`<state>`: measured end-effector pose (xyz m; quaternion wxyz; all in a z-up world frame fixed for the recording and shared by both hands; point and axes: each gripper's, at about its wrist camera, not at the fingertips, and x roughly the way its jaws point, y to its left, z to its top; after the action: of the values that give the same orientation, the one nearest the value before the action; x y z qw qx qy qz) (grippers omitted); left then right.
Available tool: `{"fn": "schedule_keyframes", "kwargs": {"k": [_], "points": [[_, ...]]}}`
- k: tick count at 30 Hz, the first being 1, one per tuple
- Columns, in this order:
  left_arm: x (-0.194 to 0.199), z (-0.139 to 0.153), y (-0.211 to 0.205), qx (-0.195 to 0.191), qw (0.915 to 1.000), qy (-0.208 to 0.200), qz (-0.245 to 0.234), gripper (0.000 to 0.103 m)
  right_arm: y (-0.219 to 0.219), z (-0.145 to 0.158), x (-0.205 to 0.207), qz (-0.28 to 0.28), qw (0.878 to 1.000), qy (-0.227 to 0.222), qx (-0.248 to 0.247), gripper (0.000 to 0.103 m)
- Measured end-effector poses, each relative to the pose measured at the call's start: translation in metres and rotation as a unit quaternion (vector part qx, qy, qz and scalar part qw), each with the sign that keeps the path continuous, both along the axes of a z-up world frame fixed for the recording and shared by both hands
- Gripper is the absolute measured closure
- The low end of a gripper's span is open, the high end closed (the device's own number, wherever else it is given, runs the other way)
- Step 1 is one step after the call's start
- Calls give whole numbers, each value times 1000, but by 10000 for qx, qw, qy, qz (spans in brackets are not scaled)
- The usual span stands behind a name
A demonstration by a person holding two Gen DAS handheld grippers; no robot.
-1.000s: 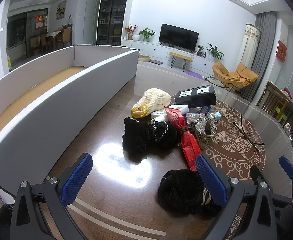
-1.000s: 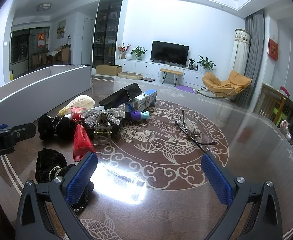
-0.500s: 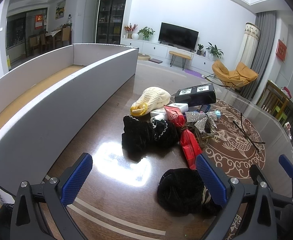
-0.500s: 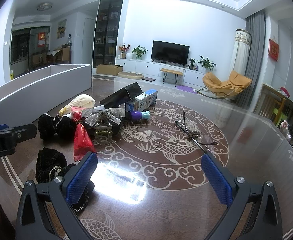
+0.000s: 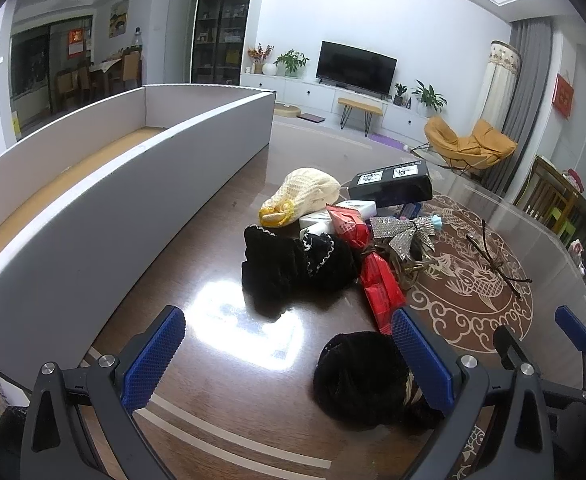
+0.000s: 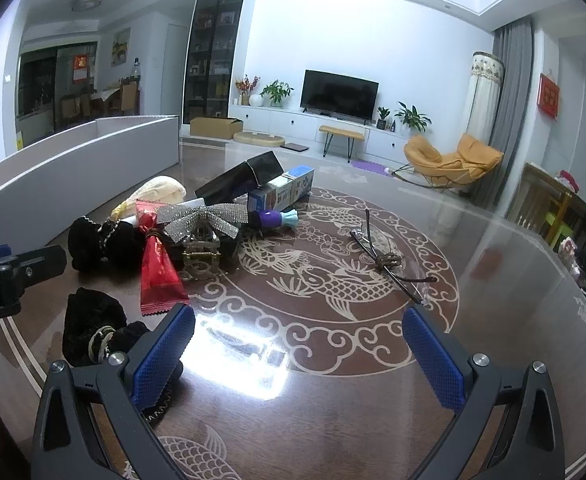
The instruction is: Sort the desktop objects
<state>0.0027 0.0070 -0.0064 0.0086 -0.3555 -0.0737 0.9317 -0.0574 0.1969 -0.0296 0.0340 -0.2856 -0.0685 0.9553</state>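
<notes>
Left wrist view: my left gripper hangs low over the table, jaws spread wide, holding nothing. Its right pad sits just beside, perhaps brushing, the black velvet scrunchie near the table's near edge. Beyond: black fabric bundle, red snack packet, cream knit pouch, black box. White tray along the left edge, nothing in it.
I judge the scrunchie the next pick: I would shift right to centre it, then close gently.

Right wrist view: my right gripper likewise spread wide, nothing held, over bare table. Eyeglasses lie apart, toward the middle. Silver bow clip tops the pile.
</notes>
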Motion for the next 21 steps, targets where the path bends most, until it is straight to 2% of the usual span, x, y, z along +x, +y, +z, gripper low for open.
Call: {"fn": "schedule_keyframes", "kwargs": {"k": [21], "points": [[-1,-1,3,-49,10000,-10,-33,0,1,1,0,-38,10000,-5,5,0]]}}
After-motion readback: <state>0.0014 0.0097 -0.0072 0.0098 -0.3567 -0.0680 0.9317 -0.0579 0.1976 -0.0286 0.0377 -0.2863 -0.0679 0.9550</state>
